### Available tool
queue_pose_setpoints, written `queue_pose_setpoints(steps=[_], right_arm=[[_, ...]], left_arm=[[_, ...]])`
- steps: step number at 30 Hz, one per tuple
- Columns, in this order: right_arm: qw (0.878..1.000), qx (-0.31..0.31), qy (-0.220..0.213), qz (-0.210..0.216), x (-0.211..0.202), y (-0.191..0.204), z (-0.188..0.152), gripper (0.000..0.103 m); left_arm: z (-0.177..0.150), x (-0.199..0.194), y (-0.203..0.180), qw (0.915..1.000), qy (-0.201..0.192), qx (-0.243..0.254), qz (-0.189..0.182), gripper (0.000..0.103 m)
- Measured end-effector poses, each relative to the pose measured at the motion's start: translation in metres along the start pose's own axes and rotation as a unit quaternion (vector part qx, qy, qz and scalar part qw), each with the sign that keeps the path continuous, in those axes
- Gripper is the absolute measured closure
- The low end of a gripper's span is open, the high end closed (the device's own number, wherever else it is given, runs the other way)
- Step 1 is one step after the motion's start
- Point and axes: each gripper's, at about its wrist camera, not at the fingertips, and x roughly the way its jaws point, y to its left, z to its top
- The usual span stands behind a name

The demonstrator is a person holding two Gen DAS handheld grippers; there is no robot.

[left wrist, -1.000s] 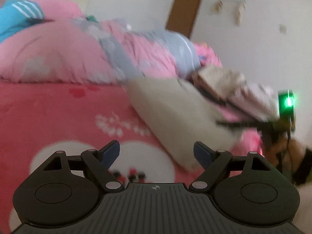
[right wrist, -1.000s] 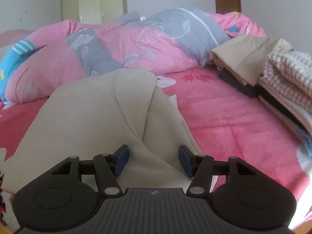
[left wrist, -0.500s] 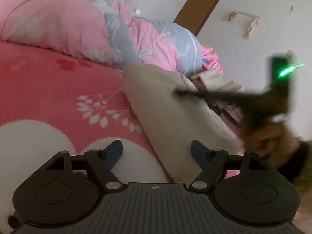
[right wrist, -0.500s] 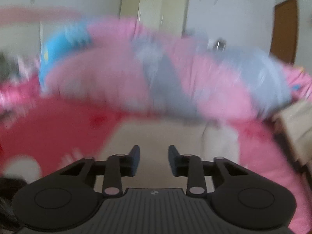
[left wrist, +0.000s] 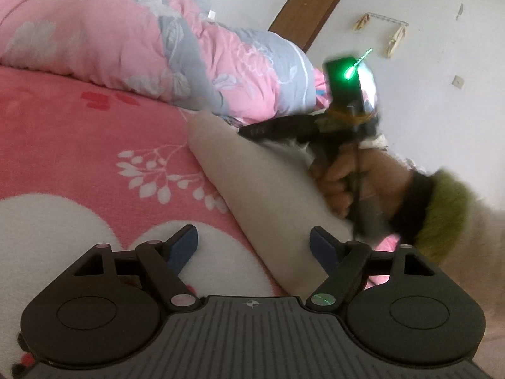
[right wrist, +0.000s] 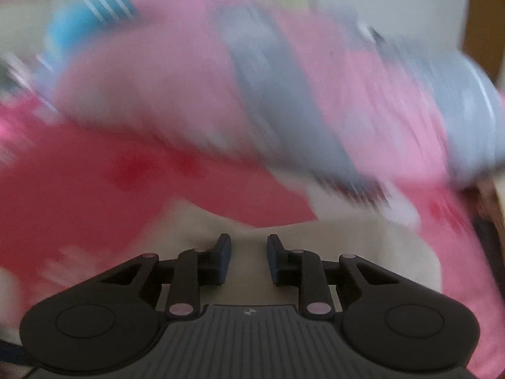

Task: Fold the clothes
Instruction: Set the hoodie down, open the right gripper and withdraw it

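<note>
Pink bedspread (left wrist: 79, 145), beige garment (left wrist: 268, 189), right tongs (right wrist: 249, 260) closing above it

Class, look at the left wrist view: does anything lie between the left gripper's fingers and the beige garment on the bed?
Nothing visible does. The left gripper is open, and the beige garment runs straight up between its fingers on the pink blanket.

Pink floral quilt (left wrist: 135, 50), brown door (left wrist: 307, 12), perhaps wall hooks (left wrist: 382, 30)

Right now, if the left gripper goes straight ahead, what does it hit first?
Probably the beige garment: its edge runs between the open left gripper fingers, with the pink blanket beside it. Depth is unclear.
</note>
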Motion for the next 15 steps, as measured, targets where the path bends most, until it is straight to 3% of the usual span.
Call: queue_pose_setpoints(steps=[2,6,8,11,13,15], right_arm=[[0.998,0.051,0.002,0.022,-0.001,-0.017,0.001,0.079],[0.999,0.036,-0.025,0.027,-0.024,-0.008,0.026,0.079],[0.996,0.035,-0.048,0.071,-0.035,-0.003,0.043,0.079],[0.995,0.020,-0.024,0.091,-0.011,0.006,0.047,0.079],[0.996,0.040,0.040,0.063,0.031,-0.001,0.034,0.080],[0.991,0.098,0.054,0.075,0.032,-0.017,0.040,0.089]], left_arm=[[0.000,0.000,0.000,1.0000,0.001,0.004,0.000,0.023],[-0.001,0.000,0.001,1.0000,0.003,0.009,-0.001,0.023],[-0.001,0.000,0.001,0.9999,0.002,0.010,0.000,0.023],[-0.001,0.001,-0.001,0.9999,0.005,0.008,0.006,0.023],[-0.001,0.001,-0.003,0.9999,0.009,0.009,0.009,0.023],[0.000,0.000,-0.004,0.9998,0.012,0.011,0.010,0.023]])
